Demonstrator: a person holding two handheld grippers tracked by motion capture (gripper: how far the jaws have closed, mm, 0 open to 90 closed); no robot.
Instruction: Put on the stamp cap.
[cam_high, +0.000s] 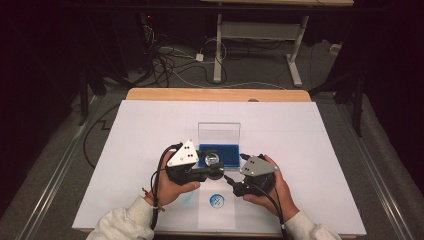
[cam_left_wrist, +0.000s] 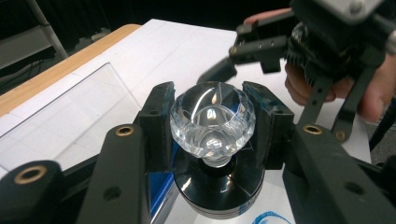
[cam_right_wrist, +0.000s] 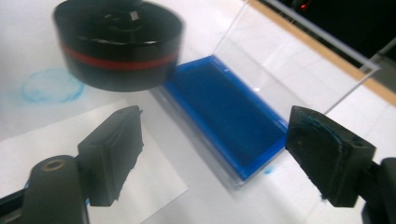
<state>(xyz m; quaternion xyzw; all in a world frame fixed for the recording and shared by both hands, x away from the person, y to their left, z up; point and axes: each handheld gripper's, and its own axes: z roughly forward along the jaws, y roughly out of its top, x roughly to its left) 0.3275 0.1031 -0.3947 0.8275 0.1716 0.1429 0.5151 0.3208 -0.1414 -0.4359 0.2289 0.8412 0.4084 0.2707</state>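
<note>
Over the blue ink pad (cam_high: 226, 154), at its near-left edge, the left gripper (cam_high: 214, 170) holds a stamp (cam_left_wrist: 215, 158) with a faceted clear crystal knob (cam_left_wrist: 212, 121) and a round black base (cam_left_wrist: 219, 189). Jaws closed on the knob from both sides, pads touching the glass; base hangs below the jaws, off the surface. Right gripper view shows the base (cam_right_wrist: 119, 44) from the side with a red band around it, lifted above the white table cover (cam_high: 150, 130), just beside the pad's near-left corner.

Ink pad (cam_right_wrist: 224, 114) sits in a clear case; its transparent lid (cam_high: 219, 132) stands upright on the pad's far side. Lid (cam_left_wrist: 60, 116) also seen in left gripper view, left of the stamp.

Right gripper (cam_high: 229, 181) is on the near-right side of the pad, held in the right hand (cam_high: 277, 192). Jaws wide open, nothing between them; own view (cam_right_wrist: 210, 154) looks through the gap at the pad's near end. Blue smears on the right-hand pad (cam_right_wrist: 322, 140). Same gripper visible in left gripper view (cam_left_wrist: 233, 60), just beyond the stamp, not touching it.

Left hand (cam_high: 172, 187) grips its tool nearer than the pad, left of centre. White paper sheet (cam_high: 216, 212) lies nearer than the pad with a round blue stamp print (cam_high: 216, 201) on it. Second faint blue ring (cam_right_wrist: 51, 86) on the cover left of the pad in right gripper view. Small blue spot (cam_right_wrist: 270, 170) by the case's near corner.
</note>
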